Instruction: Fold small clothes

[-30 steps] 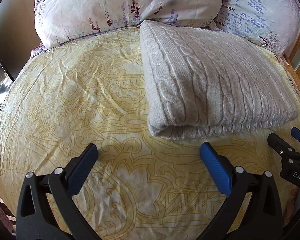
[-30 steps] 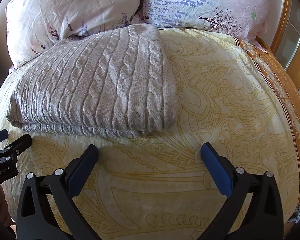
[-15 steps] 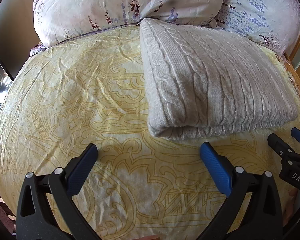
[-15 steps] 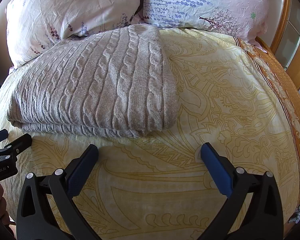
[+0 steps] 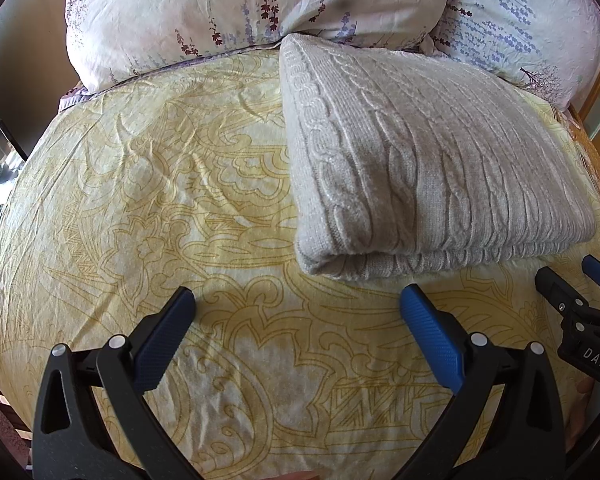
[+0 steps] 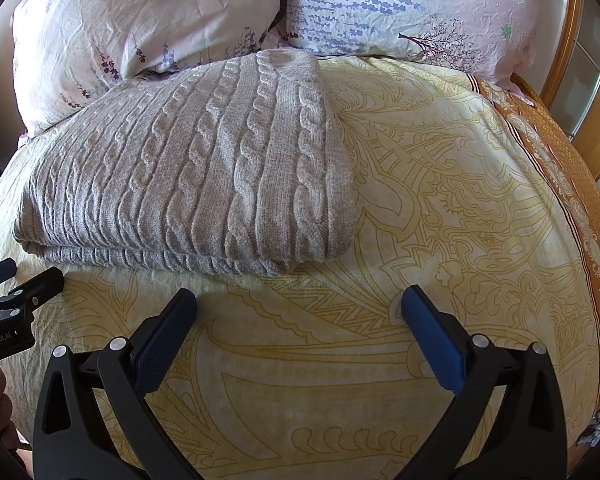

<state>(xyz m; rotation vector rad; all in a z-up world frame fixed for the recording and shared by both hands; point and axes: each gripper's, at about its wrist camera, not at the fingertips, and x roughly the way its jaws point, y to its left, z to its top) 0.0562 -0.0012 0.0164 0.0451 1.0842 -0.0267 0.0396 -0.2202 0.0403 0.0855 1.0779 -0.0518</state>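
A grey cable-knit sweater (image 5: 420, 168) lies folded into a thick rectangle on the yellow patterned bedsheet (image 5: 160, 200); it also shows in the right wrist view (image 6: 204, 176). My left gripper (image 5: 296, 308) is open and empty, just short of the sweater's near left corner. My right gripper (image 6: 298, 308) is open and empty, just short of the sweater's near right corner. Each gripper shows at the edge of the other's view: the right gripper (image 5: 572, 284) and the left gripper (image 6: 24, 276).
Two floral pillows (image 5: 240, 8) (image 6: 412, 4) lie behind the sweater at the head of the bed. A wooden bed frame (image 6: 588, 92) runs along the right side. The sheet has an orange border (image 6: 580, 200) on the right.
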